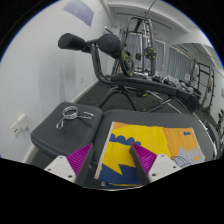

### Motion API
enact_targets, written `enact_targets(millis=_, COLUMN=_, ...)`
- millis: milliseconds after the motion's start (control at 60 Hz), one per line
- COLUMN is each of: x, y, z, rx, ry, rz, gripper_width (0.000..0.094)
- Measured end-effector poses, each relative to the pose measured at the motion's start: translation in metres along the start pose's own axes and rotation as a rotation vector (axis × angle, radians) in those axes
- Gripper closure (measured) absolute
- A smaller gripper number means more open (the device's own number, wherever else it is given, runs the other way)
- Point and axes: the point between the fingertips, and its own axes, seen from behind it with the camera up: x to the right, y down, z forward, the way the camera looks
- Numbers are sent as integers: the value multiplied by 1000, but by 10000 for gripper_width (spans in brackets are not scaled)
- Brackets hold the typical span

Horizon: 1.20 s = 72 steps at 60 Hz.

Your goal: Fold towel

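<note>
My jaws stand apart, the yellow-and-blue towel (pixel 140 152) between them; metal rings (pixel 70 114) lie at ten o'clock on the dark surface (pixel 60 135).

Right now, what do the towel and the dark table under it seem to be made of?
The towel looks like soft woven cloth, matte, printed yellow, blue and orange; it lies limp with folds. The table seems hard, perhaps plastic or coated board, with a dull dark sheen. The gripper is open, its fingers over the towel.

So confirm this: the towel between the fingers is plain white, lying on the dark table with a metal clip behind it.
Not white. The gripper view shows the towel patterned in yellow, blue and orange. The rest holds: it lies between the open gripper's fingers on the dark table, with the metal clip behind it.
</note>
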Motion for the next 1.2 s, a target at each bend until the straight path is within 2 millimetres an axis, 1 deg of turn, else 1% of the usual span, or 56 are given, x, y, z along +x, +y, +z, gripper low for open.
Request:
enact_targets(millis=17, x=-1, y=0, z=-1, rx=-4, ry=-4, rz=0, gripper_width=191)
enact_targets(millis=67, x=-3, y=-4, z=-2, rx=-2, ry=-3, rz=2, gripper_width=617)
enact_targets(millis=100, x=6, y=-5, z=-3, rx=1, ry=38, rz=7, gripper_width=902)
enact_targets(millis=117, x=8, y=-5, z=-3, rx=3, ry=52, rz=13, gripper_width=903)
enact_targets(millis=150, x=7, y=-1, z=-5, rx=-14, ry=48, rz=11, gripper_width=905)
enact_targets(millis=183, x=6, y=-2, z=-7, rx=-23, ry=50, rz=-4, gripper_width=908)
enact_targets(millis=250, x=-2, y=-5, z=-11, rx=-40, ry=12, rz=34, gripper_width=915)
enact_targets(millis=300, x=-2, y=-14, z=-18, rx=-40, ry=-16, rz=81, gripper_width=916)
enact_targets(millis=350, x=4, y=-30, z=-28, rx=-23, ry=-30, rz=115, gripper_width=916)
enact_targets(millis=417, x=20, y=-57, z=-41, rx=13, ry=-54, rz=156, gripper_width=916)
enact_targets(millis=483, x=47, y=-87, z=-54, rx=47, ry=-54, rz=205, gripper_width=916)
enact_targets(millis=550, x=85, y=-107, z=-62, rx=65, ry=-43, rz=237, gripper_width=915)
enact_targets(millis=583, x=105, y=-114, z=-66, rx=74, ry=-37, rz=246, gripper_width=915)
enact_targets(millis=617, x=126, y=-116, z=-68, rx=77, ry=-26, rz=234, gripper_width=912)
enact_targets(millis=650, x=143, y=-116, z=-67, rx=73, ry=-10, rz=214, gripper_width=910)
enact_targets(millis=700, x=171, y=-107, z=-64, rx=56, ry=17, rz=157, gripper_width=909)
enact_targets(millis=750, x=199, y=-95, z=-60, rx=46, ry=58, rz=120, gripper_width=910)
enact_targets(millis=783, x=215, y=-83, z=-58, rx=32, ry=82, rz=106, gripper_width=909)
enact_targets(millis=867, x=243, y=-55, z=-49, rx=-5, ry=126, rz=119, gripper_width=908)
enact_targets(millis=900, x=250, y=-44, z=-45, rx=-21, ry=134, rz=124, gripper_width=908)
enact_targets(millis=933, x=256, y=-36, z=-42, rx=-28, ry=131, rz=127, gripper_width=905)
enact_targets(millis=950, x=256, y=-33, z=-39, rx=-30, ry=127, rz=126, gripper_width=884)
enact_targets(millis=967, x=257, y=-30, z=-37, rx=-33, ry=125, rz=123, gripper_width=847)
enact_targets(millis=983, x=257, y=-27, z=-34, rx=-37, ry=124, rz=117, gripper_width=774)
enact_targets(millis=1000, x=257, y=-25, z=-33, rx=-42, ry=122, rz=112, gripper_width=663)
enact_targets(millis=1033, x=260, y=-22, z=-32, rx=-54, ry=125, rz=100, gripper_width=366)
enact_targets(millis=1067, x=262, y=-21, z=-37, rx=-61, ry=130, rz=87, gripper_width=69)
enact_targets(millis=1083, x=263, y=-23, z=-41, rx=-61, ry=129, rz=80, gripper_width=87)
enact_targets(millis=1100, x=264, y=-26, z=-47, rx=-55, ry=133, rz=75, gripper_width=123)
enact_targets(millis=1117, x=265, y=-30, z=-54, rx=-44, ry=136, rz=72, gripper_width=125)
enact_targets(millis=1167, x=268, y=-45, z=-83, rx=-4, ry=139, rz=74, gripper_width=74)
enact_targets(millis=1200, x=267, y=-53, z=-108, rx=12, ry=133, rz=84, gripper_width=69)
